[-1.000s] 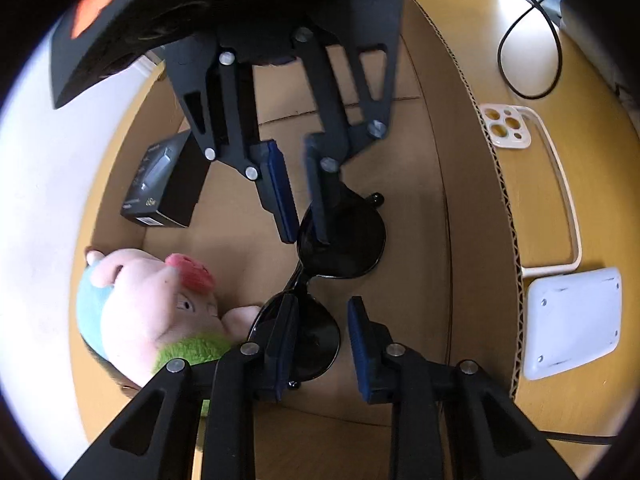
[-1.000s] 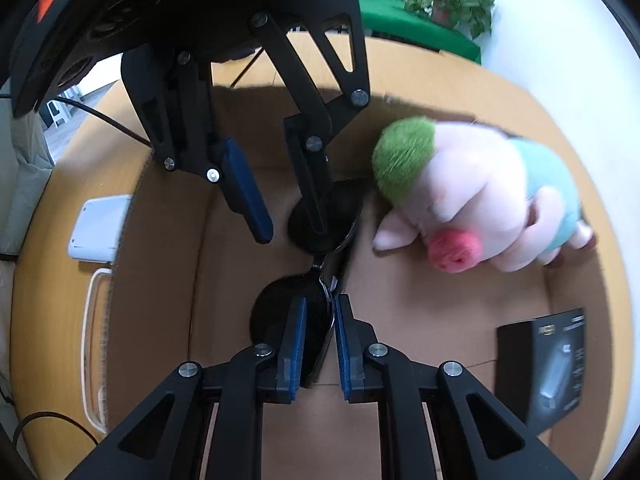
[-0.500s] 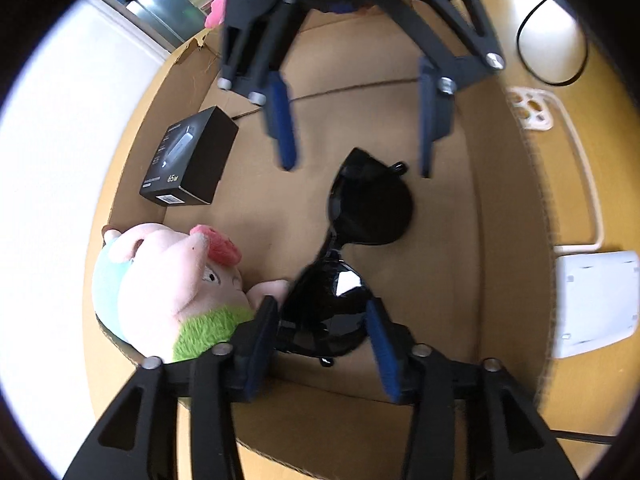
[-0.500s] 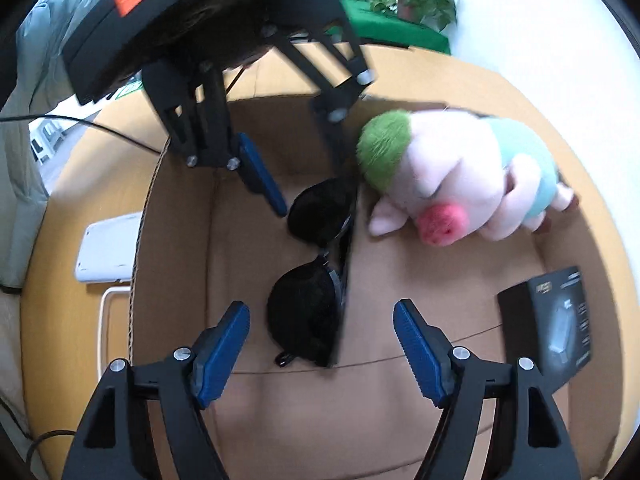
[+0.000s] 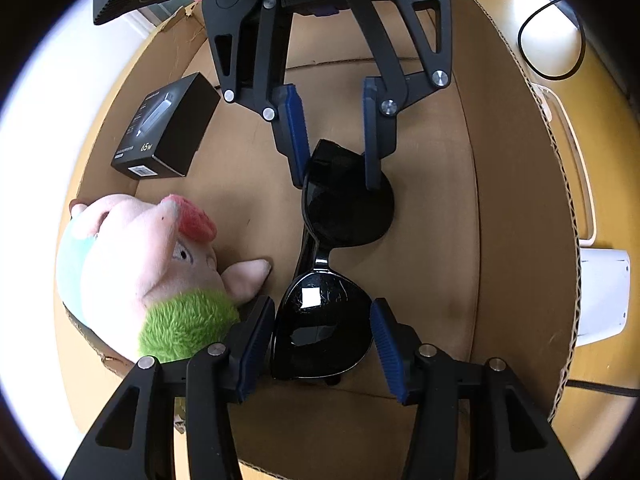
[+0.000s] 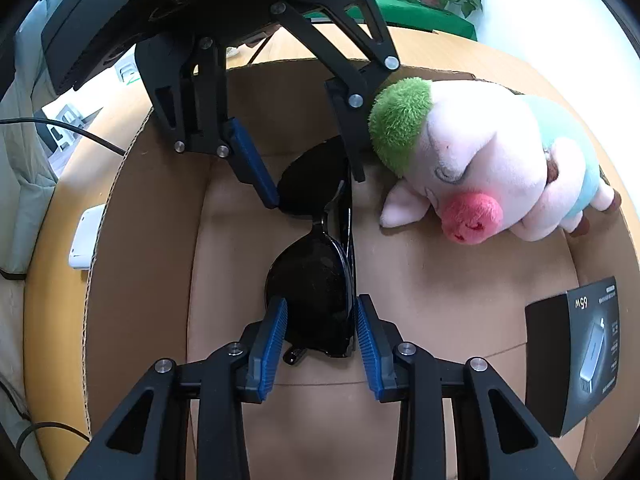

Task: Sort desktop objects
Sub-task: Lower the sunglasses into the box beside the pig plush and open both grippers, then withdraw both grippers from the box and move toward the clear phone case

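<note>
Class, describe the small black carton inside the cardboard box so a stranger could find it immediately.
Start at the open cardboard box on the wooden desk. Inside lie a plush pig, black sunglasses and the black carton. It alone is a rectangular package, printed with "65W" and a grey device picture.

Black sunglasses (image 5: 338,256) are seen lying in a cardboard box (image 5: 516,208) — one lens framed by the open left claw (image 5: 322,340), the other by the open right claw (image 5: 334,136). A plush pig (image 5: 140,264) lies beside them.
</note>
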{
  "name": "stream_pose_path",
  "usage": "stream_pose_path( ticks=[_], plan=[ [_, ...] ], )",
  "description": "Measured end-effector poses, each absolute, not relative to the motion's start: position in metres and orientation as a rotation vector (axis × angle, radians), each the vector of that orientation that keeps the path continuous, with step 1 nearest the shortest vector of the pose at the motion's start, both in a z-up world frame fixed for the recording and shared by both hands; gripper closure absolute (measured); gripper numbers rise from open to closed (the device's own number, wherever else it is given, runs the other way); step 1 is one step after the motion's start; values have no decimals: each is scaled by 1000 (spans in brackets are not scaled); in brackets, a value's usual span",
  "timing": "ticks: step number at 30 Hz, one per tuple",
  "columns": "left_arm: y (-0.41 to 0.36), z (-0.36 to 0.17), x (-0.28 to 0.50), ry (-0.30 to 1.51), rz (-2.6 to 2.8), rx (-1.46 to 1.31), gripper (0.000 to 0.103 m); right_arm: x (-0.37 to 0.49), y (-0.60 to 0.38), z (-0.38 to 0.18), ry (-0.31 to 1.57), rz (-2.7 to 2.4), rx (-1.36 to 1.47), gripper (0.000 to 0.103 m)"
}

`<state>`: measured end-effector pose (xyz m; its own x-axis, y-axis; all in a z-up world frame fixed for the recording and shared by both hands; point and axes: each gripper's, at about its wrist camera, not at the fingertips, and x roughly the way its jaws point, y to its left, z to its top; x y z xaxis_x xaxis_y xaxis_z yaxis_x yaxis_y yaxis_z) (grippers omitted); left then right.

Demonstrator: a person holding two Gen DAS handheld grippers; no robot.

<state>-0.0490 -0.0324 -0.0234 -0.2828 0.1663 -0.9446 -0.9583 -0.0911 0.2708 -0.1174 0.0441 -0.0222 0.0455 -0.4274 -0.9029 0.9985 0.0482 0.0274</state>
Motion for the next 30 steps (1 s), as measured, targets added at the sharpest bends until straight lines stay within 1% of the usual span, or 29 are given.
stream_pose_path(
  ticks=[5, 7, 8, 9, 10, 12, 13, 14, 15, 16, 17, 18, 19, 20, 21, 23, 26, 30],
  plan=[
    [-38, -15, -41, 1223, 1588, -980, 54, -123, 50, -21, 863, -1359, 883, 68],
    [-42, -3, -33, 1211, 1620, -964, 54, -122, 55, -12, 846, -1393, 881, 64],
    [-44, 4, -27, 1210, 1639, -953, 54, -121, 61, -4, 840, -1420, 879, 53],
    [-46, 13, -20, 1205, 1658, -938, 54, -120, 66, 6, 818, -1454, 880, 47],
    [-48, 23, -13, 1190, 1683, -920, 54, -117, 73, 18, 786, -1483, 874, 44],
    [-54, 45, 1, 1138, 1752, -892, 54, -106, 87, 39, 757, -1552, 853, 29],
    [-57, 58, 8, 1095, 1800, -877, 54, -99, 93, 48, 749, -1596, 840, 25],
    [-60, 72, 18, 1047, 1850, -857, 51, -95, 99, 58, 747, -1651, 826, 21],
    [-58, 81, 15, 1018, 1890, -839, 41, -86, 108, 69, 746, -1718, 814, 20],
    [-58, 93, 22, 986, 1959, -812, 36, -77, 117, 81, 736, -1791, 806, 18],
    [-56, 103, 26, 951, 2023, -780, 27, -76, 118, 88, 725, -1838, 803, 11],
    [-43, 114, 15, 907, 2075, -747, 24, -65, 126, 98, 706, -1914, 795, 5],
    [-39, 122, 27, 860, 2127, -720, 24, -63, 132, 106, 689, -1978, 782, 4],
    [-27, 114, 2, 815, 2164, -694, 24, -59, 133, 119, 656, -2047, 766, 2],
    [-25, 119, -4, 761, 2197, -666, 24, -48, 141, 126, 598, -2116, 754, 1],
    [-25, 143, 17, 637, 2262, -617, 24, -26, 150, 137, 466, -2216, 762, 0],
    [-15, 156, 49, 476, 2356, -586, 24, -1, 162, 143, 324, -2319, 797, 0],
    [0, 148, 69, 284, 2446, -620, 24, 34, 168, 143, 335, -2409, 789, 0]
  ],
)
